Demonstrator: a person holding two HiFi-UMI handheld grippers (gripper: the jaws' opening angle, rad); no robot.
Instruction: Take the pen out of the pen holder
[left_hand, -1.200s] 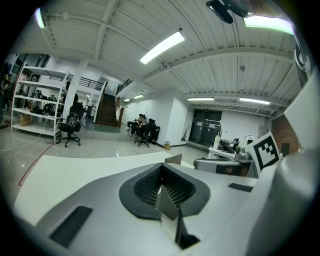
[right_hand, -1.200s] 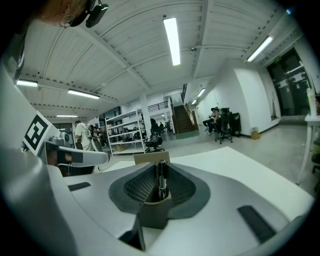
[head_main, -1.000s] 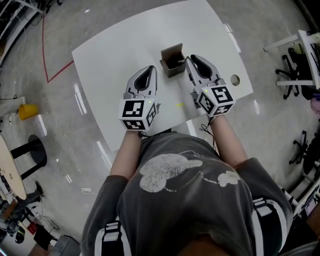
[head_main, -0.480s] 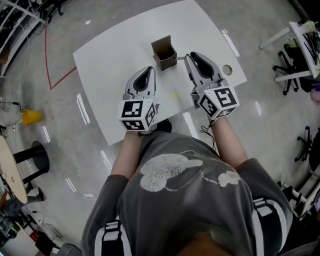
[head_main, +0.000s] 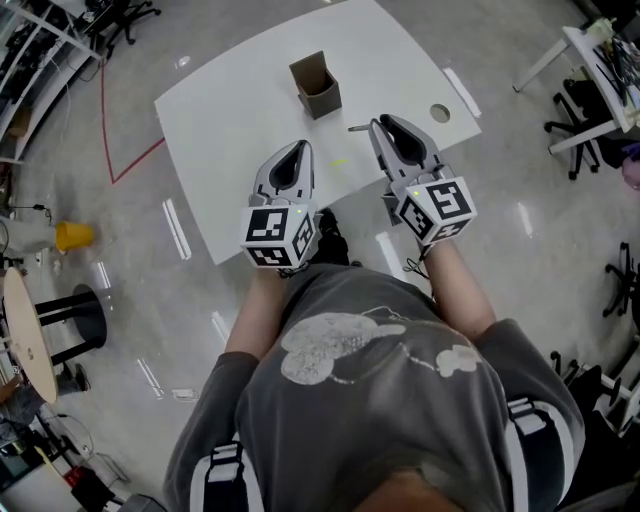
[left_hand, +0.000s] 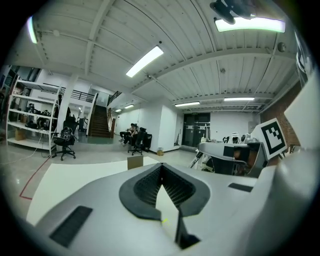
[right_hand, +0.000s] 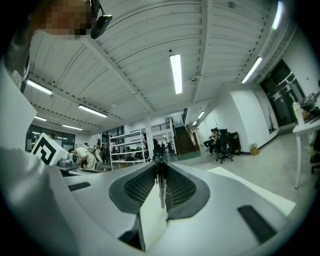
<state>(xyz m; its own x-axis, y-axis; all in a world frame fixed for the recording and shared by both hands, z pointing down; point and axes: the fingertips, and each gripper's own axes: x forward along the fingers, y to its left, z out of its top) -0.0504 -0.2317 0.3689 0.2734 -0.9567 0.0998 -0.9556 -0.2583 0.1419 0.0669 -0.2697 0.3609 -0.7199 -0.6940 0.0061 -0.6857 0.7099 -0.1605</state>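
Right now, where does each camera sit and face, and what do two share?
Head view: on the person's head, steeply down at the white table; forearms, left gripper, right gripper show.
Left gripper view: on that gripper, along shut jaws toward the brown cardboard pen holder.
Right gripper view: likewise, along jaws clamping a thin dark pen.
Shared: holder, in head and left gripper views.

White table (head_main: 230, 110) stands on glossy grey floor (head_main: 520, 250).
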